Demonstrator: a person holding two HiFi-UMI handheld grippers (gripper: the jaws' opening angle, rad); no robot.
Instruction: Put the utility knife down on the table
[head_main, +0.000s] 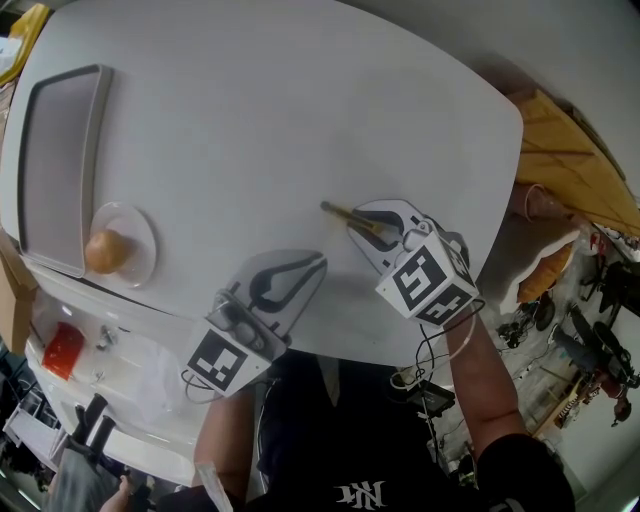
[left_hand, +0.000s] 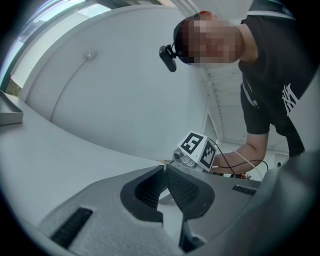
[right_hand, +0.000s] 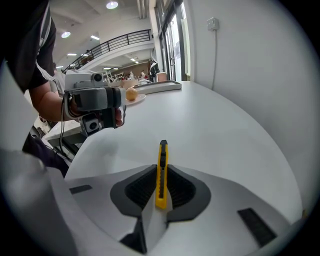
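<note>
— Right gripper first, since it sits closest: what's in it?
— One yellow knife, pinched on edge between the jaws, its nose pointing away toward twelve o'clock. From the head view it sticks out of that gripper toward ten o'clock, low over the white table. I can't tell whether it touches the top.
— So which step is this?
— The lowering, I'd say; the release isn't done. The next move calls for settling the knife flat on bare tabletop, then parting the jaws and backing off toward four o'clock.
— And the left gripper?
— It's at eight o'clock from the right one, jaws together with nothing between them.
— Count it all up.
— Two grippers and one knife. One tray lies out at nine o'clock. One plate sits just beside it, with one round brownish thing on it.
</note>
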